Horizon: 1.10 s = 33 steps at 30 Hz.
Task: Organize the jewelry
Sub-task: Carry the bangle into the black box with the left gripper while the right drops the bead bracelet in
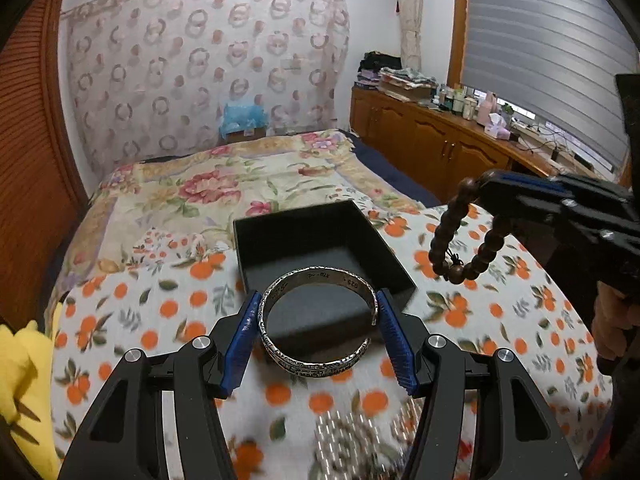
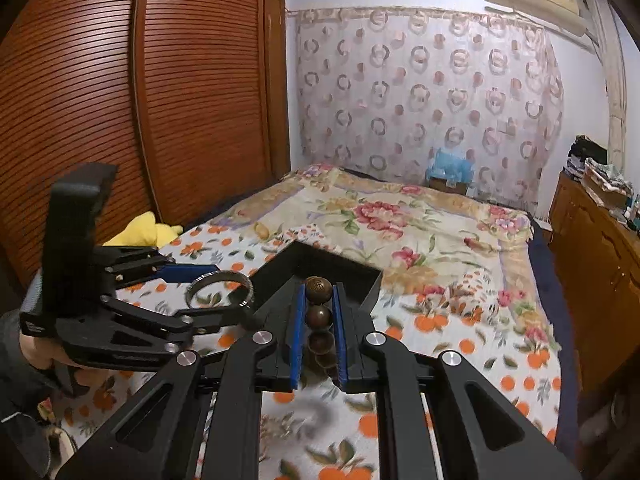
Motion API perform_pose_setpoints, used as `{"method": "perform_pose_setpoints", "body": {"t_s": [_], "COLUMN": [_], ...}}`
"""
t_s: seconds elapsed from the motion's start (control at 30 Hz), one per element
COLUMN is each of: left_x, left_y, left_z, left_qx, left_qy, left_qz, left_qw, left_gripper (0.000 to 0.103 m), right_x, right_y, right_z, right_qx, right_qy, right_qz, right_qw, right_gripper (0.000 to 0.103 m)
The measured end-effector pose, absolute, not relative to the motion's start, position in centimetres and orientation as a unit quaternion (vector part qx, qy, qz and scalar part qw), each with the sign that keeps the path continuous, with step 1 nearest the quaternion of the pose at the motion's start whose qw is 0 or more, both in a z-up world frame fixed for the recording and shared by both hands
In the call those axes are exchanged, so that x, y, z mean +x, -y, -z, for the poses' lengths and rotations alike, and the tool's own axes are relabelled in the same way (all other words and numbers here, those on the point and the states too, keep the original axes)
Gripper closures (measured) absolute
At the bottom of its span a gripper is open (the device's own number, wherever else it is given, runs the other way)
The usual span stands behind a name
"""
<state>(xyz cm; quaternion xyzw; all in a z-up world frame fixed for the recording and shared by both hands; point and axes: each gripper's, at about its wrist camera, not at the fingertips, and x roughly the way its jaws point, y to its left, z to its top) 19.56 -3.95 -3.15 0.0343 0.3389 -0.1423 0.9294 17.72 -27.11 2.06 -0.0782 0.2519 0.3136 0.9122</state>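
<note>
The left hand-held gripper (image 1: 318, 322) is clamped across a silver bangle (image 1: 316, 320), its blue pads pressing the band's two opposite sides, so the ring lies roughly flat with its open centre facing up toward the wrist camera. Straight ahead of that gripper and a little lower sits the open black box (image 1: 320, 240) on the orange-print cloth (image 1: 180, 320) spread over the bed; the bangle's far edge already overlaps the box's near wall in the left wrist view, though whether it is truly above the cavity or only lined up with it I cannot tell.

The right hand-held gripper (image 2: 318, 312) is clenched on a brown bead bracelet (image 2: 318, 304), with the beads stacked in a line between its narrow jaws. Seen from the left wrist, the rest of that bracelet (image 1: 464, 236) hangs as a loop below the right gripper's tips, off to the right of the box and above the cloth. From the right wrist view the box (image 2: 336, 268) lies directly ahead, just past the fingertips.

Both items sit close to the box. The bangle looks the nearer, and I judge it needs only a short forward and downward carry before release. The bracelet must come in from the right, so the two grippers could crowd each other over the opening.
</note>
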Motion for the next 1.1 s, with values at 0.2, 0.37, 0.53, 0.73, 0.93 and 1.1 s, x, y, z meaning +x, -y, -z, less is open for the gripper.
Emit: {"method": "perform_pose_setpoints", "body": {"t_s": [0.2, 0.37, 0.53, 0.73, 0.93, 1.1], "left_x": [23.0, 24.2, 23.6, 21.8, 19.1, 17.0], "left_y": [4.7, 4.8, 4.3, 2.0, -0.9, -2.0], "left_z": [3.8, 4.5, 4.1, 3.1, 3.5, 4.4], "left_qx": [0.035, 0.034, 0.028, 0.020, 0.005, 0.001], "left_qy": [-0.349, -0.352, -0.342, -0.331, -0.337, -0.342], "left_qz": [0.139, 0.137, 0.138, 0.121, 0.100, 0.091], "left_qw": [0.926, 0.925, 0.929, 0.936, 0.936, 0.935], "left_gripper": [0.047, 0.038, 0.030, 0.030, 0.030, 0.030], "right_x": [20.8, 22.6, 23.3, 23.6, 23.8, 23.8], "right_y": [27.0, 26.4, 25.7, 24.1, 21.6, 20.5], "right_z": [-2.9, -2.7, -2.3, -1.9, -0.2, 1.3], "right_qx": [-0.075, -0.074, -0.073, -0.069, -0.077, -0.086], "right_qy": [-0.246, -0.248, -0.252, -0.258, -0.279, -0.296], "right_qz": [-0.311, -0.310, -0.312, -0.327, -0.344, -0.338], "right_qw": [0.915, 0.915, 0.913, 0.907, 0.893, 0.889], "right_gripper": [0.088, 0.088, 0.088, 0.088, 0.088, 0.088]}}
